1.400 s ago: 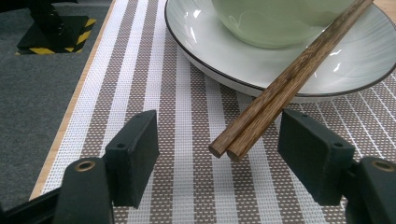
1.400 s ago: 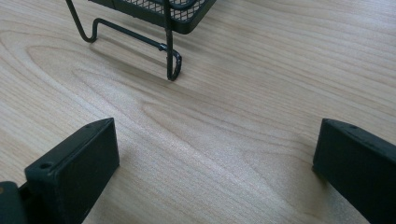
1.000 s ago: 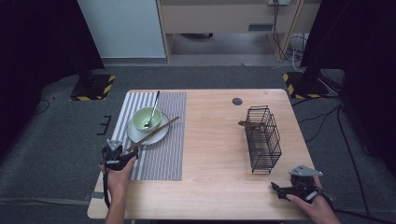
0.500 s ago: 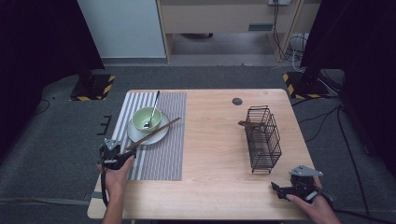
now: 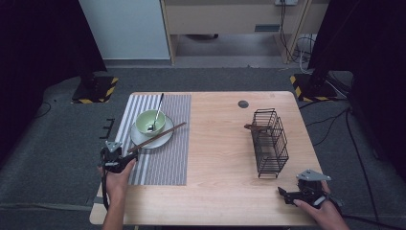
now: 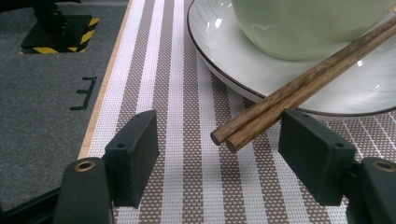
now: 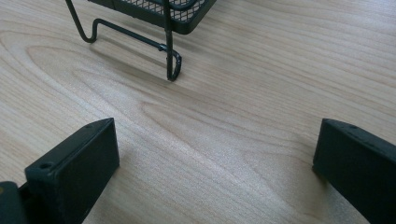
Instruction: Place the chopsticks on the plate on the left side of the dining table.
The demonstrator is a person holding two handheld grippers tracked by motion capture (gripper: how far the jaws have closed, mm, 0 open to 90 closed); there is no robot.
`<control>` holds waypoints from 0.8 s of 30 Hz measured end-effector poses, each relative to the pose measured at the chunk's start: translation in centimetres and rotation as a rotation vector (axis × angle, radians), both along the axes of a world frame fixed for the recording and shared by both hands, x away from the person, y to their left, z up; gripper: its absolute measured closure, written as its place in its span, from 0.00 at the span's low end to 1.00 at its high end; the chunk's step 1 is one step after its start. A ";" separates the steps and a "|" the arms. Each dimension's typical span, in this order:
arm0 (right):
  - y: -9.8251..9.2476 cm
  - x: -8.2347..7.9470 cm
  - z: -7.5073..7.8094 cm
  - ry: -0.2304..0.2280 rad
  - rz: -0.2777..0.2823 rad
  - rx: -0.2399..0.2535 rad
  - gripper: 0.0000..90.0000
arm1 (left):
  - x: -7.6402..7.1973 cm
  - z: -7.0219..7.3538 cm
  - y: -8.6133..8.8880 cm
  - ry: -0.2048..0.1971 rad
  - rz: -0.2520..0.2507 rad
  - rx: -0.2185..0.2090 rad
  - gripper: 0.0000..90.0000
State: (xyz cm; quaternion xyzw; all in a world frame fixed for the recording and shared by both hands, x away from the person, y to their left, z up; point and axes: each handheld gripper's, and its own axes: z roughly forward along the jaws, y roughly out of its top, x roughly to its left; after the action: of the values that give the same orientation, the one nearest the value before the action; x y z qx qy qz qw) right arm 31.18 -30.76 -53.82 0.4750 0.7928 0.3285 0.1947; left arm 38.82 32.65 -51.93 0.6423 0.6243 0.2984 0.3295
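L claw (image 6: 217,140) sits w/ jaws apart around the near tips of the chopsticks (image 6: 299,86), which lean on the plate (image 6: 224,60) rim – pre-grasp; next, prob. squeeze shut, then lift.

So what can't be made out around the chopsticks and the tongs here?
- Chopsticks: far ends cut off by the left gripper view's right edge.
- Bowl: rim and inside cut off by that view's top edge.
- Wire basket: the brown thing at its top is too small in the high view.
- Right tongs: opening too small there.
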 end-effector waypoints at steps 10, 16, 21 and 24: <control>0.0 0.0 0.0 0.001 -0.001 0.000 0.00 | -0.5 0.3 -0.3 -0.001 -0.018 0.019 0.32; 0.0 0.0 0.0 0.000 0.001 0.000 0.00 | -0.4 0.4 -0.4 0.007 -0.026 0.045 0.32; 0.0 0.0 0.0 0.001 0.003 0.001 0.00 | 0.1 0.3 -0.4 0.010 -0.022 0.056 0.32; 0.0 0.0 0.0 0.001 0.004 0.000 0.00 | 0.3 0.1 -0.5 0.017 -0.026 0.066 0.32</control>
State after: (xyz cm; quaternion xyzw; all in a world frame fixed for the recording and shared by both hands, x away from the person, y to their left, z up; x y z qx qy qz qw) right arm 31.23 -30.77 -53.82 0.4736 0.7938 0.3287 0.1938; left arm 39.09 32.15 -51.84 0.6633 0.6088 0.3088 0.3066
